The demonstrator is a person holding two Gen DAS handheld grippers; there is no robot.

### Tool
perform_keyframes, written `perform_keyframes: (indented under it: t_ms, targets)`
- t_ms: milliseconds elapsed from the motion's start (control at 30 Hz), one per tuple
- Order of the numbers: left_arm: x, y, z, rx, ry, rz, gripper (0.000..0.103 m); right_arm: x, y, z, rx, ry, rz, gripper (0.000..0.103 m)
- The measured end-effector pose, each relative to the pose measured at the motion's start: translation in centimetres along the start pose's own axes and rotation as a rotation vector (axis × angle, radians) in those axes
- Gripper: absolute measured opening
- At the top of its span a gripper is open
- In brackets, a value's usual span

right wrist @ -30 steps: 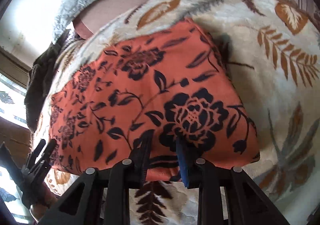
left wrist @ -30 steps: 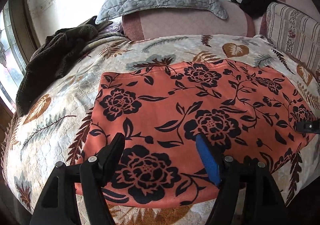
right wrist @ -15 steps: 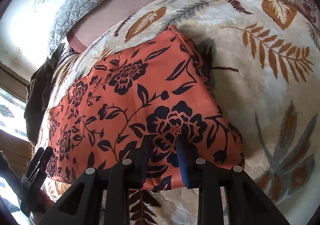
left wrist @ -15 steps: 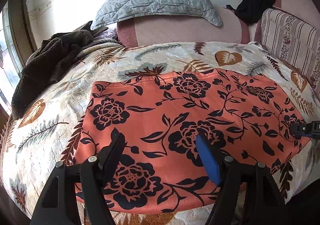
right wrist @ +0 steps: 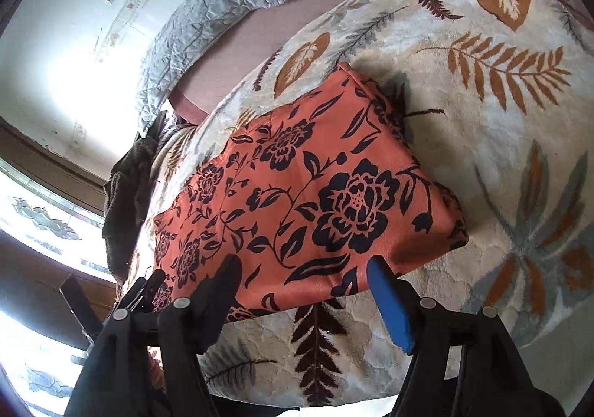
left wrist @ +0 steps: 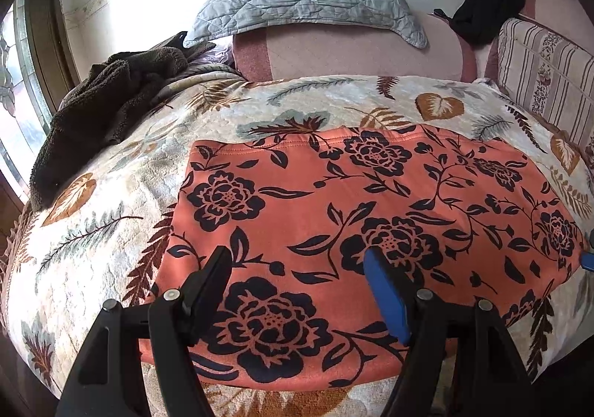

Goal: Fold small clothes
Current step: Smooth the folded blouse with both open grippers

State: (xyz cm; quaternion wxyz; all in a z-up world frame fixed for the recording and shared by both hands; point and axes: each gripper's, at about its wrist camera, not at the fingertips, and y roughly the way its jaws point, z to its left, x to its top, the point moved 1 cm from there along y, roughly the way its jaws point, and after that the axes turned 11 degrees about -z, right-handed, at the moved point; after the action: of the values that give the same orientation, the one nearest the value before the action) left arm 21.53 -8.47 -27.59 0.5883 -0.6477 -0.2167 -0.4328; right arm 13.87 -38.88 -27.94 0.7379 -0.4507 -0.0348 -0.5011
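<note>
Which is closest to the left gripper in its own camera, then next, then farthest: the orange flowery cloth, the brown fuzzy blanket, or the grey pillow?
From the left gripper:
1. Orange flowery cloth, lying flat right under and ahead of the fingers.
2. Brown fuzzy blanket, bunched up at the bed's left edge, near the window.
3. Grey pillow, far back against the wall, on top of the pink cushion.

An orange-red garment [left wrist: 371,202] printed with black roses, leaves and vines is seen at the centre. A cream bedspread [left wrist: 111,224] patterned with rust, brown and grey-blue fern leaves is shown beneath it. A pale grey quilted pillow [left wrist: 308,5] is found at 12 o'clock, a dark brown fleecy cloth [left wrist: 107,101] at 10 o'clock, a striped floral cushion [left wrist: 545,83] at 2 o'clock. One black and one blue finger are shown on each gripper.
</note>
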Motion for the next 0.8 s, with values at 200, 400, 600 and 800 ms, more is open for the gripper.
perform_keyframes:
  t_ms: [200, 400, 600, 800]
  targets:
    - [0.0, -0.8, 1.3, 0.027, -0.020, -0.026, 0.074, -0.3, -1.4, 0.6, 0.006, -0.026, -0.039, 0.073]
    - [-0.1, -1.2, 2.1, 0.038, -0.029, -0.034, 0.074, 0.4, -0.8, 1.7, -0.021, -0.039, -0.068, 0.071]
    - [-0.2, -1.3, 2.8, 0.050, -0.039, -0.036, 0.074, 0.5, 1.9, 2.3, -0.045, -0.031, -0.054, 0.071]
    - [-0.3, -1.0, 2.9, 0.053, -0.036, -0.031, 0.074, -0.9, 4.8, 1.4, -0.096, -0.039, 0.009, 0.071]
